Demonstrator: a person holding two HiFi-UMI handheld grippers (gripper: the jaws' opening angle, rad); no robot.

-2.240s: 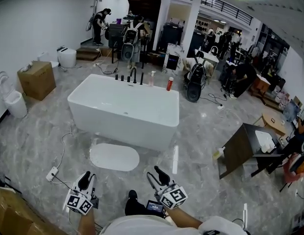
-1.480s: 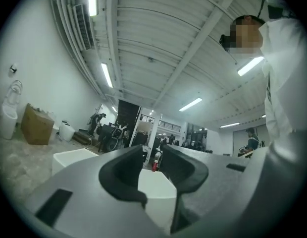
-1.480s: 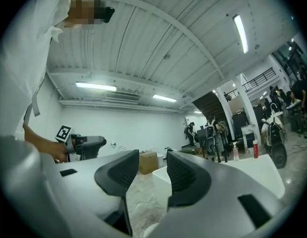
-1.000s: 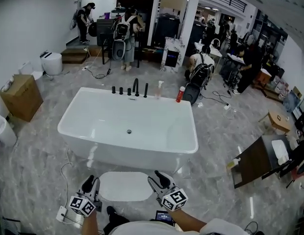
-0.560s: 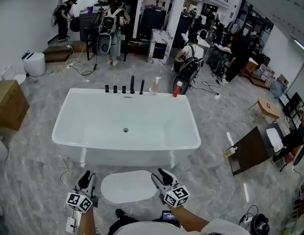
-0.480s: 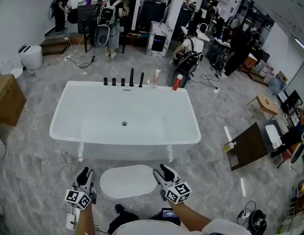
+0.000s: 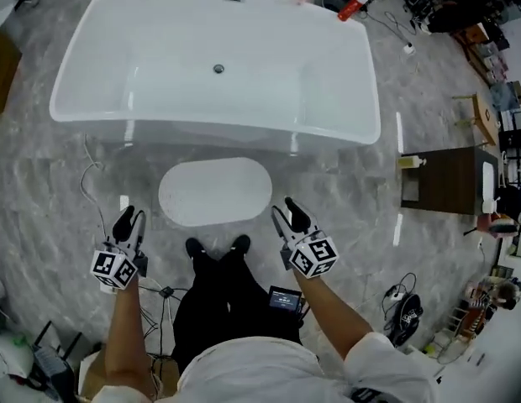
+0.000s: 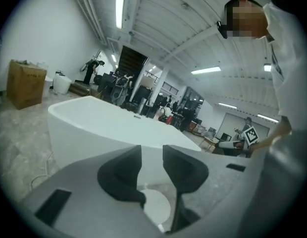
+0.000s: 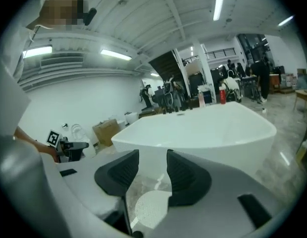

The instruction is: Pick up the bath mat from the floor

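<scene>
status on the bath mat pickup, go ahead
Left gripper and right gripper open, empty. Bath mat flat on floor by bathtub, untouched. Nothing on it; shoes just short of it.

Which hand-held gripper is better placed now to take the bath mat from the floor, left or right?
Right, by a little. The right hand-held gripper hangs open and empty, nearer to an end of the bath mat than the left hand-held gripper, also open.

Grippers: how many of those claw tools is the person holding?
2. The left gripper hovers left of the bath mat, the right gripper just right of it. Both stand open, holding nothing.
</scene>
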